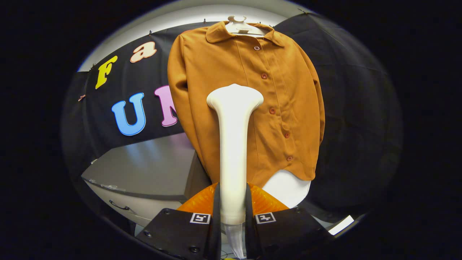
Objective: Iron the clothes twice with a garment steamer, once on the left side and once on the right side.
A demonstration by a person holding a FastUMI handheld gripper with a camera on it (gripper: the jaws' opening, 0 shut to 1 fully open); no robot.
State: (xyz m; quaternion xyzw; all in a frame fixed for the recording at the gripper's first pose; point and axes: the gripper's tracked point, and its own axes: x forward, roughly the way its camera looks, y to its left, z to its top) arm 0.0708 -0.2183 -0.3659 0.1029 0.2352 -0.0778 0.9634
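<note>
A: What do the tongs (233,213) hold?

B: They are clamped on the garment steamer (234,144). Both fingers (216,211) press on its handle, one from each side, low on the handle.

A: How does the steamer look?

B: It is cream-white and smooth. The handle is a long, slim column that stands upright between the fingers. At the top it becomes wider, into a flat head that spreads to both sides. Below the fingers a thin, half-clear piece comes out of the handle's lower end.

A: And where is it, relative to the tongs?

B: It rises from between the fingers and goes straight ahead of them. The head is well beyond the fingertips, in front of the shirt (249,104).

A: Describe the shirt, please.

B: It is rust-orange, with a collar, long sleeves and a row of dark red buttons (272,111) down the front. It hangs on a white hanger (241,26). The steamer head is before the middle of the shirt, just to the side of the button row. If it touches the cloth, I cannot tell.

A: Anything more around?

B: A white shape (287,187) shows under the shirt's hem. A grey table (144,169) stands beside the shirt, in front of the booth's black wall.
</note>
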